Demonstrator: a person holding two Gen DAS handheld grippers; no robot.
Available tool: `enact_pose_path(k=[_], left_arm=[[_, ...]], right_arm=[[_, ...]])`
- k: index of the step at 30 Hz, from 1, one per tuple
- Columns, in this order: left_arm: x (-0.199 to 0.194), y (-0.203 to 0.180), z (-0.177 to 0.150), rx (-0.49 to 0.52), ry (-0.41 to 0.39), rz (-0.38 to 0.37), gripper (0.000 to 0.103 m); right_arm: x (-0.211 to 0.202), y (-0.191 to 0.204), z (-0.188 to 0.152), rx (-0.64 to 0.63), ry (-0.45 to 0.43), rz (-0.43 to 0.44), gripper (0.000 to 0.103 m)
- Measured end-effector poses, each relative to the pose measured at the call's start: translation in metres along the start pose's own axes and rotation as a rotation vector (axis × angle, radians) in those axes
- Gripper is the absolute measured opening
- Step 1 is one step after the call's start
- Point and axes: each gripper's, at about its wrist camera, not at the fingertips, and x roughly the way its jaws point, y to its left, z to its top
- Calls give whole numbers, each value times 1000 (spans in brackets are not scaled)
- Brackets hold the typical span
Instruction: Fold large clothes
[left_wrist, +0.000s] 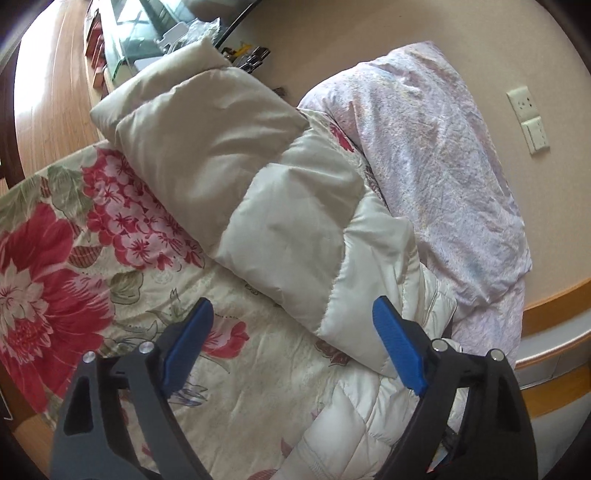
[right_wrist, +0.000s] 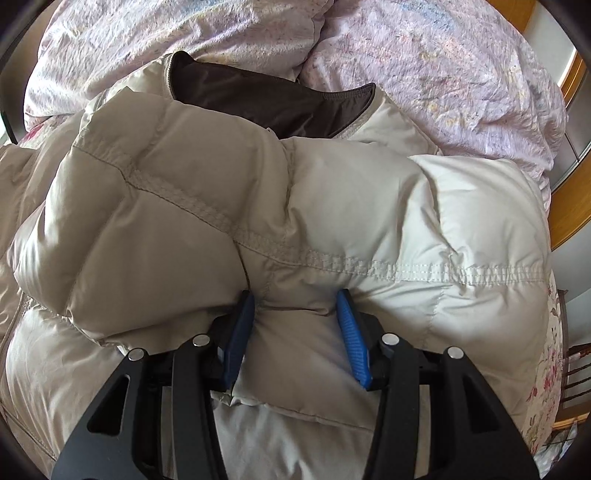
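Left wrist: my left gripper (left_wrist: 291, 347) gapes wide, empty; the puffer jacket (left_wrist: 258, 192) sleeve lies ahead, between the jaws. Risk: closing may snag the floral bedspread (left_wrist: 55, 266).

Right wrist: my right gripper (right_wrist: 295, 332) pinches a jacket fold; slick padding may slip out.

No legible text, label, brand, number or sign anywhere in either view. Nothing printed on the puffy cream quilted down jacket (right_wrist: 295, 206), only stitched seams. Nothing written on the cream bedspread with red flower print (left_wrist: 55, 266), nor on the pale wall switch plates (left_wrist: 526, 118).
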Motion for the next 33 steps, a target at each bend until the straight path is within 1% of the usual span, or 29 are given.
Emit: enact_pose_path(k=[4,6,7,10,13,15,16,20,22,24,27,28,29,31,33], left_arm=[[14,17,8,-125,15,-69,70],[20,24,11,-182,15,-98,67],[22,27,12,-207,3,-114,64],[24,32,16,-257,-34,-130,59],[23,34,22,-278,-69,-126,55],[22,34,28,-272,-85,-107,51],[21,34,31,-268,-94,-96,47],[12,35,44,-248,-158,1,43],[10,37,51,-245,-166,44,42],[8,36,58,-234,-176,78,36],[7,33,68,-212,-183,94,21],[7,30,71,-198,-184,97,14],[6,26,74,-181,-187,101,11],[1,14,77,-137,-199,106,9],[-9,-4,79,-86,-222,96,8]], right_arm=[[-3,1,-2,4,1,3,49],[-6,1,-5,4,1,2,49],[-6,1,-4,6,1,2,49],[-6,1,-5,5,1,2,49],[-6,1,-4,3,0,2,49],[-6,1,-4,2,0,2,49],[-6,2,-4,2,1,1,49],[-6,2,-4,-2,2,0,49],[-6,3,-4,-2,3,1,49],[-6,4,-4,-5,5,0,49],[-6,5,-4,-7,5,-4,49],[-6,5,-3,-10,5,-5,49],[-6,5,-3,-11,5,-6,49],[-5,5,-3,-16,6,-7,49],[-5,5,-3,-21,7,-8,49]])
